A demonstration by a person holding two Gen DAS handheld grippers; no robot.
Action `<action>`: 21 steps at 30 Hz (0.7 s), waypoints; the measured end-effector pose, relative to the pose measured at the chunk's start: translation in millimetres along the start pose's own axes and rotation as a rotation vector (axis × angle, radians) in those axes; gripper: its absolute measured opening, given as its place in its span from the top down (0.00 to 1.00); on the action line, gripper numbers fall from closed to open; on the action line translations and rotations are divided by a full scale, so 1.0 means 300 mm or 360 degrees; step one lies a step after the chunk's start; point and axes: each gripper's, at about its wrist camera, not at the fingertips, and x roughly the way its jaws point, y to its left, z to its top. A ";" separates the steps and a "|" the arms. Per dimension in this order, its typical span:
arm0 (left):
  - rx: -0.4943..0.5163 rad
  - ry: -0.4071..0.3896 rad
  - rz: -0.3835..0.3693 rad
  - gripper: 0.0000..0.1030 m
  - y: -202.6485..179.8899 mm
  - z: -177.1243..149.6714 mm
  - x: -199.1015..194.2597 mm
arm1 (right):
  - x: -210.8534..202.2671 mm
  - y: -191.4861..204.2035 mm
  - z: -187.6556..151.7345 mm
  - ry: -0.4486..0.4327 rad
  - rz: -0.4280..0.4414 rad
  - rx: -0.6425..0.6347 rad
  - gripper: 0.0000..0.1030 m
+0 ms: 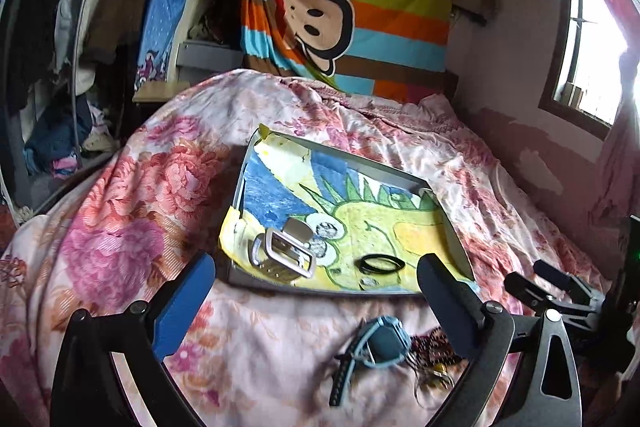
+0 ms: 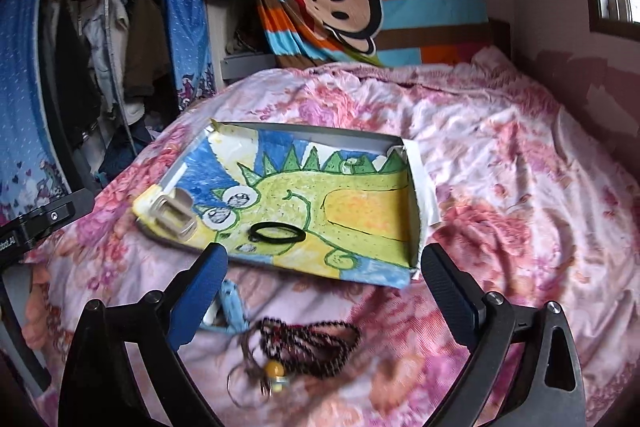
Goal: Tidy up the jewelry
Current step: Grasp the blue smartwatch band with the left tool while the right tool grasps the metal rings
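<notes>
Both claws wide over jewelry on the bed.
The left claw and right claw hold nothing; the beaded necklace and blue watch lie just beside the tray.

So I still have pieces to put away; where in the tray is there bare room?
In the tray, the yellow stretch right of the black ring is free. The near-left corner is crowded by the silver buckle.
</notes>
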 end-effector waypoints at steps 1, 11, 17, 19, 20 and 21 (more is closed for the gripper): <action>0.0007 -0.0009 -0.0004 0.01 -0.001 -0.007 -0.021 | -0.021 0.002 -0.007 -0.0009 0.0001 -0.0014 0.08; 0.0114 0.0100 -0.0053 0.01 -0.006 -0.144 -0.163 | -0.202 -0.011 -0.158 0.0051 0.0101 -0.0148 0.08; 0.0197 0.0268 -0.0081 0.01 -0.020 -0.218 -0.143 | -0.173 -0.052 -0.248 0.0188 0.0181 -0.0028 0.08; 0.0240 0.0323 -0.0074 0.01 -0.030 -0.234 -0.120 | -0.151 -0.056 -0.267 0.0228 0.0207 -0.0019 0.08; 0.0253 0.0353 -0.0073 0.01 -0.033 -0.240 -0.106 | -0.139 -0.055 -0.276 0.0248 0.0221 -0.0022 0.08; 0.0258 0.0378 -0.0076 0.01 -0.034 -0.250 -0.096 | -0.131 -0.054 -0.285 0.0262 0.0235 -0.0019 0.08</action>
